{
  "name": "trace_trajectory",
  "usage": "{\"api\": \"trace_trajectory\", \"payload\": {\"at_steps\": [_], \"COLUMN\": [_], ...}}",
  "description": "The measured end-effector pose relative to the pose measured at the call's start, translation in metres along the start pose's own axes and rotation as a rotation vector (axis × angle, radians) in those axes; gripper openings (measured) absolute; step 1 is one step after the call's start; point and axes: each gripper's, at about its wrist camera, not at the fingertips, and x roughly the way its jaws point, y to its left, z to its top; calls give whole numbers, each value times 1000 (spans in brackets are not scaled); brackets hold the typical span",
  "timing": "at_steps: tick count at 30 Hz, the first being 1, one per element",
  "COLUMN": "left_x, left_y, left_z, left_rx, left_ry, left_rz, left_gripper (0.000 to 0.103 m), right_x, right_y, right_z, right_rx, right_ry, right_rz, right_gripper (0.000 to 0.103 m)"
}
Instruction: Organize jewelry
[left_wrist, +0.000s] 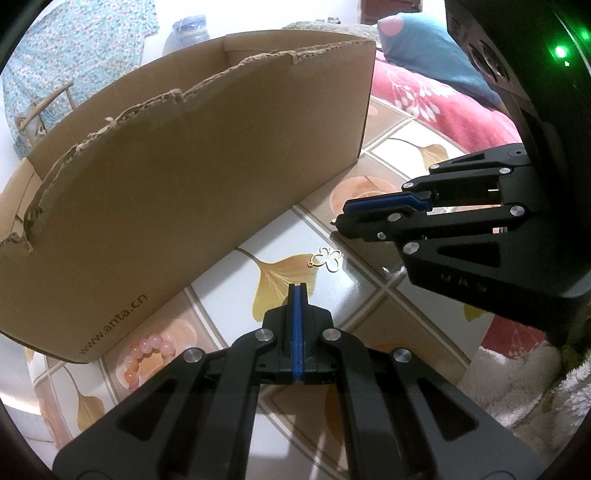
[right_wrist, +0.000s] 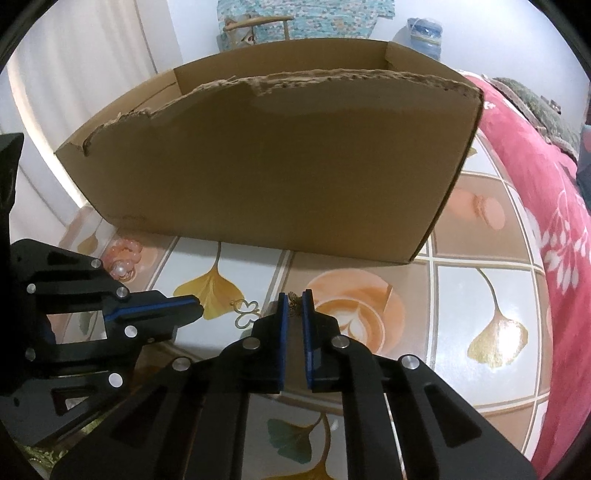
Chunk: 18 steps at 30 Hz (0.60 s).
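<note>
A small bronze charm (right_wrist: 294, 302) is pinched between the tips of my right gripper (right_wrist: 294, 297), just above the table; in the left wrist view the same gripper (left_wrist: 337, 218) comes in from the right. A gold butterfly pendant (left_wrist: 325, 258) (right_wrist: 245, 313) lies flat on the tabletop between the two grippers. My left gripper (left_wrist: 297, 287) (right_wrist: 200, 309) is shut with nothing in it, its tips a little short of the pendant. A pink bead bracelet (left_wrist: 147, 354) (right_wrist: 122, 258) lies by the near left corner of the box, left of my left gripper.
A large open cardboard box (left_wrist: 184, 177) (right_wrist: 266, 166) with a torn top edge stands right behind the jewelry. The table (left_wrist: 373, 295) has a tile and ginkgo-leaf print. A red floral blanket (right_wrist: 535, 177) lies beyond the table's right edge.
</note>
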Motion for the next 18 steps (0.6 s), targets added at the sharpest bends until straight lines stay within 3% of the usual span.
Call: {"api": "trace_trajectory", "payload": {"at_steps": [6, 8, 10, 18], "left_x": [-1, -1, 1, 12], "left_y": [3, 6, 7, -5], "left_z": [4, 6, 10, 16], "left_rx": [-34, -57, -66, 22], "left_ry": [-12, -15, -16, -15], "left_rz": [-60, -79, -94, -73], "left_gripper": [3, 19, 24, 28], "right_x": [-9, -11, -13, -13], "right_y": [-12, -17, -22, -27], "right_z": [-1, -2, -3, -5], "right_rx": [31, 43, 57, 80], "right_ry": [-18, -22, -25, -30], "right_rz": [5, 1, 2, 9], "right_gripper": [8, 8, 8, 8]}}
